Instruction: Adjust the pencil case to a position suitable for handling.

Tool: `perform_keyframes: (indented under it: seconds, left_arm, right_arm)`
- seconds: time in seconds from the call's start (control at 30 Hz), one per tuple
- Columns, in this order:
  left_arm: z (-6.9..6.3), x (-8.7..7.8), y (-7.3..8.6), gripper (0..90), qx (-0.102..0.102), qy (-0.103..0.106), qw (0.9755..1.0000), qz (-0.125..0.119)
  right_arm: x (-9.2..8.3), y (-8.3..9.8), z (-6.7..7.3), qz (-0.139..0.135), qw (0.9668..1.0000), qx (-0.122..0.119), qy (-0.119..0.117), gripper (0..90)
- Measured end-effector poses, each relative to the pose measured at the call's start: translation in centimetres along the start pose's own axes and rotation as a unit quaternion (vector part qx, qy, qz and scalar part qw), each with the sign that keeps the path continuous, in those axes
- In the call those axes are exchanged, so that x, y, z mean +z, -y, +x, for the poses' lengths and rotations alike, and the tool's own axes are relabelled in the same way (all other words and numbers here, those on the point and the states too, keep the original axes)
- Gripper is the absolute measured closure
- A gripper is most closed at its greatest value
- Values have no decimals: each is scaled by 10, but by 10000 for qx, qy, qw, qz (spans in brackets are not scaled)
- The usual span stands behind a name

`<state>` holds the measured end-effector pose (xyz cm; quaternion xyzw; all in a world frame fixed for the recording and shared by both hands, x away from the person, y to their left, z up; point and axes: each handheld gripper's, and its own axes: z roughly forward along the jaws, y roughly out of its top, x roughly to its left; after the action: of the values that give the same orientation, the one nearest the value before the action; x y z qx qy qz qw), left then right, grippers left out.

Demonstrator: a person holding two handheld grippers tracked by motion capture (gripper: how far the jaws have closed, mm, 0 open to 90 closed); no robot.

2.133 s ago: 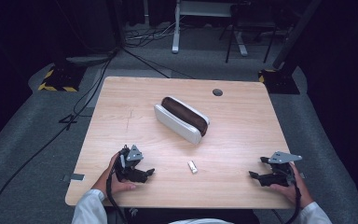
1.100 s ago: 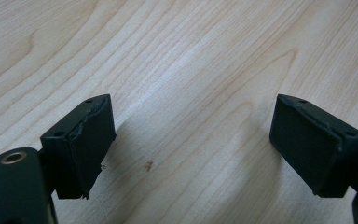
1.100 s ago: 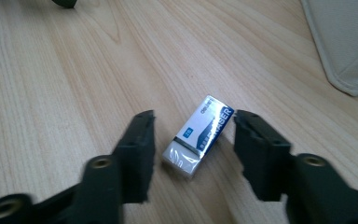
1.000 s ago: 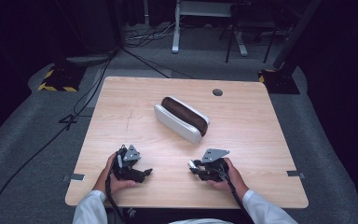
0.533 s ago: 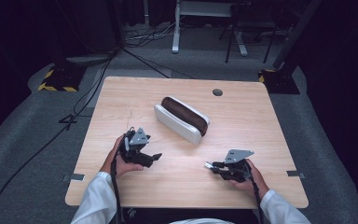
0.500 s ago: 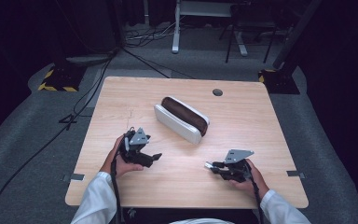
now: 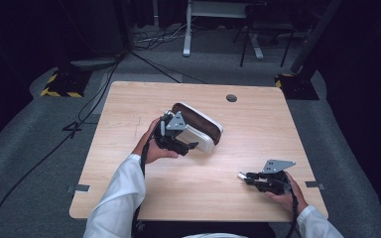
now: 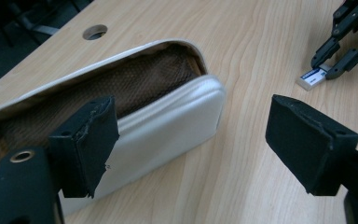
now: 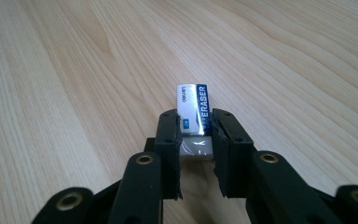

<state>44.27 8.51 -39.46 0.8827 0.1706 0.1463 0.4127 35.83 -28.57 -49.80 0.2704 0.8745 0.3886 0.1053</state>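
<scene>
A white pencil pouch (image 7: 204, 135) with a brown lining lies open in the middle of the wooden table (image 7: 258, 124). My left gripper (image 7: 190, 146) hovers at its near end, open. In the left gripper view the pouch (image 8: 168, 126) sits behind the left jaw, and nothing is between the pads (image 8: 91, 140). My right gripper (image 7: 245, 177) is low over the front right of the table, shut on a small white and blue eraser (image 7: 241, 175). In the right gripper view the eraser (image 9: 193, 109) sticks out forward from between the jaws. The left gripper view also shows the eraser (image 8: 313, 78).
A round cable hole (image 7: 231, 98) is in the table near its far edge. Cables and stand legs lie on the dark floor beyond. Bare wood stretches between the pouch and the right gripper.
My right gripper went to the eraser lying on the table, took it, and has carried it to the right. My left gripper has risen and moved forward to the pouch.
</scene>
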Motion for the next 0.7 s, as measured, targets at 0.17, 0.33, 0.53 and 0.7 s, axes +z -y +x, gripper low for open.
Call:
perform_keyframes:
  seconds: [0.17,0.33,0.53,0.7]
  left_arm:
    - [3,23,-11,197,107,209,9994,235]
    - [1,44,-14,409,356,336,9970,595]
    - [-3,54,-18,574,466,550,9958,562]
    - [-15,65,-30,733,485,540,9961,500]
  right_arm:
    - [-9,8,-5,-29,10000,8,46,731]
    - [-14,14,-10,-42,9999,63,83,731]
    - [-15,14,-14,-48,9999,35,101,731]
    - [-15,15,-16,-70,9999,51,55,731]
